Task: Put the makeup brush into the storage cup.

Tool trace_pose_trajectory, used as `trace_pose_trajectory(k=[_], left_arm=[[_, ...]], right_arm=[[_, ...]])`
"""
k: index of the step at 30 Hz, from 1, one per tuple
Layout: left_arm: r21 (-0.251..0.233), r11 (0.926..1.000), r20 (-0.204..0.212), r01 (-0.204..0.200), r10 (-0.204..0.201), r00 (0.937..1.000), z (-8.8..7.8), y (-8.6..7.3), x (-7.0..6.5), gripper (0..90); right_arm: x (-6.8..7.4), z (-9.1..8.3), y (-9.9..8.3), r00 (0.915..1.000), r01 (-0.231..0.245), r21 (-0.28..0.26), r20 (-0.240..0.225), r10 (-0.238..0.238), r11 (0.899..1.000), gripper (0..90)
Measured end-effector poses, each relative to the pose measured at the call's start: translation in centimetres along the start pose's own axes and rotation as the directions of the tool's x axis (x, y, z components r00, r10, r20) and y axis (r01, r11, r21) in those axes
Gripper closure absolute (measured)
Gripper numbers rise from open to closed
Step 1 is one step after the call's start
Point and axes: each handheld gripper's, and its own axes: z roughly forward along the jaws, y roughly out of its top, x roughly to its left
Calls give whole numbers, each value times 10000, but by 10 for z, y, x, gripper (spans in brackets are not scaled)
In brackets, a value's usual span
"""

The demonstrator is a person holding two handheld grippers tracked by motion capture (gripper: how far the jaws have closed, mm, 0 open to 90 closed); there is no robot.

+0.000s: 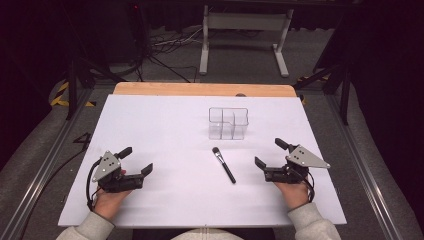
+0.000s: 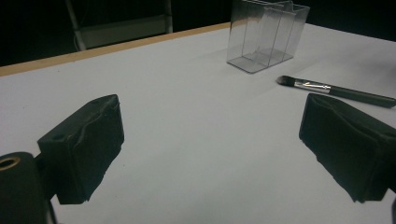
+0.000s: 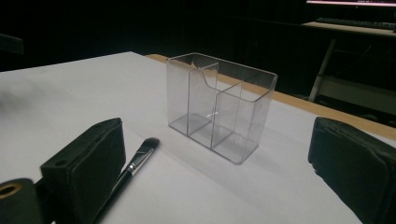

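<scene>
In the high view, the left gripper (image 1: 135,160) is seen resting on the white table (image 1: 165,130) with its jaws spread wide and nothing between them. The right gripper (image 1: 270,152) is held the same way, jaws apart and empty. The makeup brush (image 1: 223,164) lies flat between the two, nearer the right gripper's jaws, and the clear organizer (image 1: 228,123) stands just beyond its bristle end

In the left gripper view, the jaws are seen wide apart over bare table; the makeup brush (image 2: 334,91) lies ahead of the right-hand jaw, the clear organizer (image 2: 266,35) farther on

In the right gripper view, the makeup brush (image 3: 133,168) runs beside the left-hand jaw, partly hidden by it, and the clear organizer (image 3: 219,105) stands upright ahead, between the parted jaws
</scene>
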Motion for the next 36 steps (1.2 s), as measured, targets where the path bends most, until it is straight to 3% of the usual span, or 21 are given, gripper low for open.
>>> trace_pose_trajectory(k=[5, 13, 29, 33, 36], left_arm=[[33, 10000, -34, 3, -3, 10000, 0, 0, 0, 73], [55, 9999, -50, -97, 97, 9999, 1, 0, 0, 75], [92, 10000, 17, -30, 30, 10000, 2, -1, 0, 76], [50, 10000, 29, 11, -11, 10000, 2, -1, 0, 76], [59, 10000, 52, 23, -24, 10000, 2, -1, 0, 76]], right_arm=[[3, 5, 19, 9990, 228, 108, -374, -224, 9997, 120], [11, 28, 44, 9965, 318, 605, -790, -270, 9977, 99], [19, 49, 62, 9881, 551, 1033, -1486, -394, 9931, 70], [19, 54, 70, 9864, 552, 1756, -1625, -263, 9829, 69], [18, 61, 76, 9824, 612, 2590, -1862, -124, 9639, 72]])
